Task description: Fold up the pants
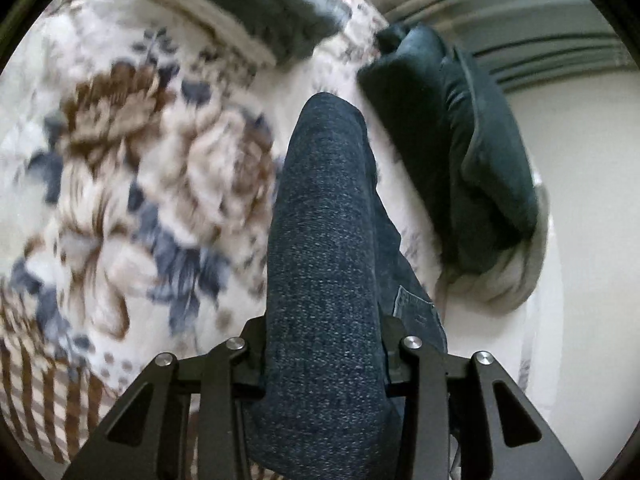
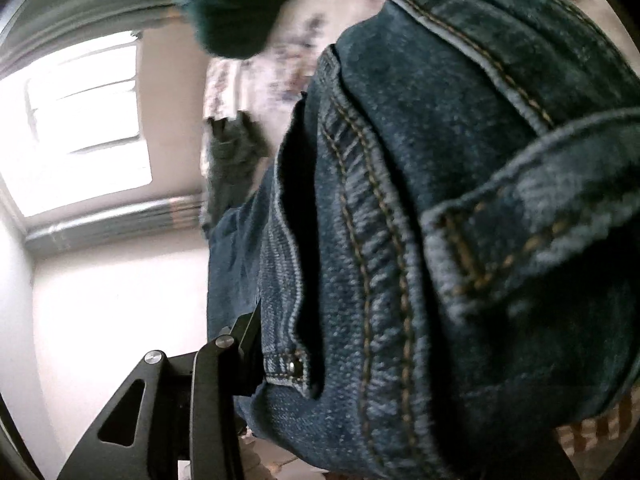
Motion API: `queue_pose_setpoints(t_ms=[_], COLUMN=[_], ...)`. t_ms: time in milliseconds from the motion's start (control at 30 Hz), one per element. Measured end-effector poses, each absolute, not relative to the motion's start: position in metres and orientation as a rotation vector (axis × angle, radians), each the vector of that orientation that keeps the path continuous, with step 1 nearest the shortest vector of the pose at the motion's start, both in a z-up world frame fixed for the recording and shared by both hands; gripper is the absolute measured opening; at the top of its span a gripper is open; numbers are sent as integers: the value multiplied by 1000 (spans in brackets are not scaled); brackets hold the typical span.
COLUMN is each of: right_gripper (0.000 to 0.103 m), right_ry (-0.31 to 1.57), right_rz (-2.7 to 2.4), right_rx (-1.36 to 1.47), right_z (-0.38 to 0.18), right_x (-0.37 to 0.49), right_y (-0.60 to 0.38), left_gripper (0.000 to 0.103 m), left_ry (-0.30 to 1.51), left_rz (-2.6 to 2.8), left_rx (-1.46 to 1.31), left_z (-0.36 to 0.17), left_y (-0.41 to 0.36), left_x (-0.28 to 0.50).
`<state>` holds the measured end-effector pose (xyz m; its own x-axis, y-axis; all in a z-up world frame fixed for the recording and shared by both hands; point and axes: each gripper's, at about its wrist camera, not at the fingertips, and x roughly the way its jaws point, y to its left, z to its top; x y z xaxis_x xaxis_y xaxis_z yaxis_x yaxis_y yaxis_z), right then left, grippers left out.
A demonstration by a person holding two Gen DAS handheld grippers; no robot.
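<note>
The pants are dark blue jeans. In the left wrist view a long fold of the jeans (image 1: 324, 240) runs up the middle, held above the floral bed cover. My left gripper (image 1: 324, 360) is shut on this fold, with denim filling the gap between its fingers. In the right wrist view the jeans (image 2: 440, 200) fill the right half, showing seams, a rivet and a belt loop. My right gripper (image 2: 280, 360) is shut on the jeans near the pocket seam; only its left finger (image 2: 244, 344) shows, the other is hidden behind denim.
A floral bed cover (image 1: 132, 168) in brown, blue and white lies under the jeans. Dark green pillows (image 1: 460, 152) sit at the right of the bed, another dark cushion (image 1: 256, 4) at the top. A bright window (image 2: 80, 120) and a white wall lie beyond.
</note>
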<state>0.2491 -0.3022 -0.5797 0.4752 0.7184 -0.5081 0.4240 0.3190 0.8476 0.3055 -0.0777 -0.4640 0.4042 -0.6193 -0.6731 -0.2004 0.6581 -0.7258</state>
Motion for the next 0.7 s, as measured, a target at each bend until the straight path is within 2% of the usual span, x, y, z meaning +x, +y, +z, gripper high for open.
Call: queue_pose_setpoints(t_ms=[133, 300, 533, 700], right_gripper=[44, 44, 44, 44], right_ry=[1112, 1064, 1043, 1040], right_rz=[305, 380, 442, 456], right_rx=[1257, 1230, 1208, 1176], right_z=[-545, -525, -544, -566], right_x=[304, 404, 560, 667], right_y=[-304, -244, -154, -95], left_gripper=[34, 34, 34, 34], left_ry=[1088, 1024, 1000, 999], left_rz=[-305, -305, -291, -274], left_rx=[-873, -877, -768, -752], left_z=[-439, -421, -412, -437], left_y=[-41, 28, 123, 176], left_x=[355, 449, 597, 693])
